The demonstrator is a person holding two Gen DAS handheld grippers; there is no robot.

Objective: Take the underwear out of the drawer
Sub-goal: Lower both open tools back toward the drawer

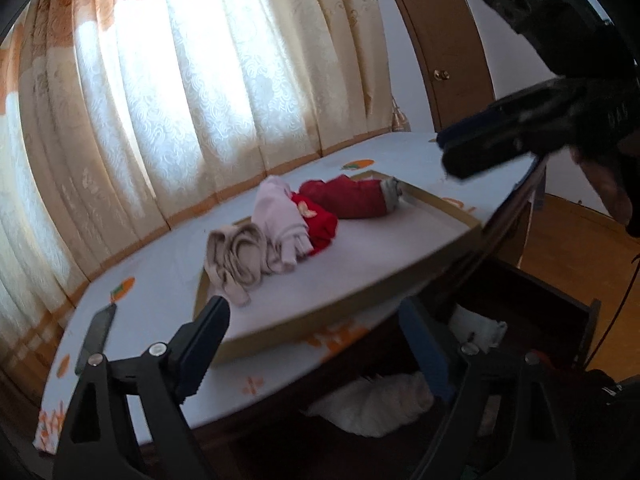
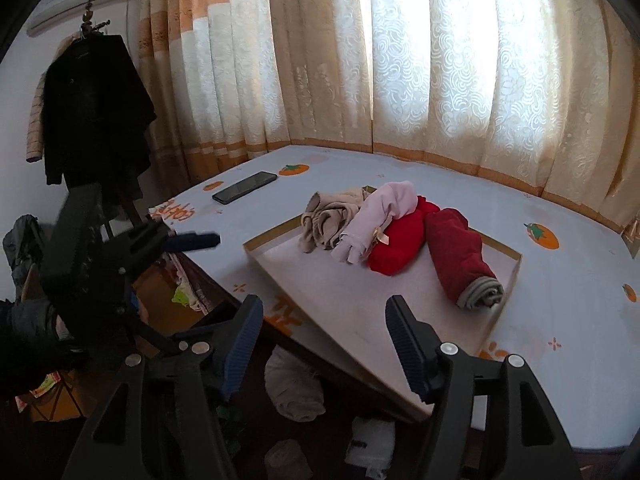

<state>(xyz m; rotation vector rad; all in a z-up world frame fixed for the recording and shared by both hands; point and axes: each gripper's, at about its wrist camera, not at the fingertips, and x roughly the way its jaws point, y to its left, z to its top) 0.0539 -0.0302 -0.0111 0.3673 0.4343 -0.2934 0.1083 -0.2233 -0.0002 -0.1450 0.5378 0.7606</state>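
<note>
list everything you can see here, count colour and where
tray: 1, shallow, tan-rimmed, on table
rolled garments: 4, beige, pink, red, dark red, on tray
table: 1, pale blue cloth with orange prints
phone: 1, black, table's far left
drawer: 1, dark wood, open below table
white rolls: several, in drawer
curtains: cream and orange, behind
black coat: 1, hanging left
left gripper: open, empty
right gripper: open, empty

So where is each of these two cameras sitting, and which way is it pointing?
Left wrist: on the left gripper, above the open drawer, facing the shallow tray of rolled underwear; the right gripper shows.
Right wrist: on the right gripper, same aim; the left gripper shows.
Shared: tray, dark red roll, phone, curtains.
</note>
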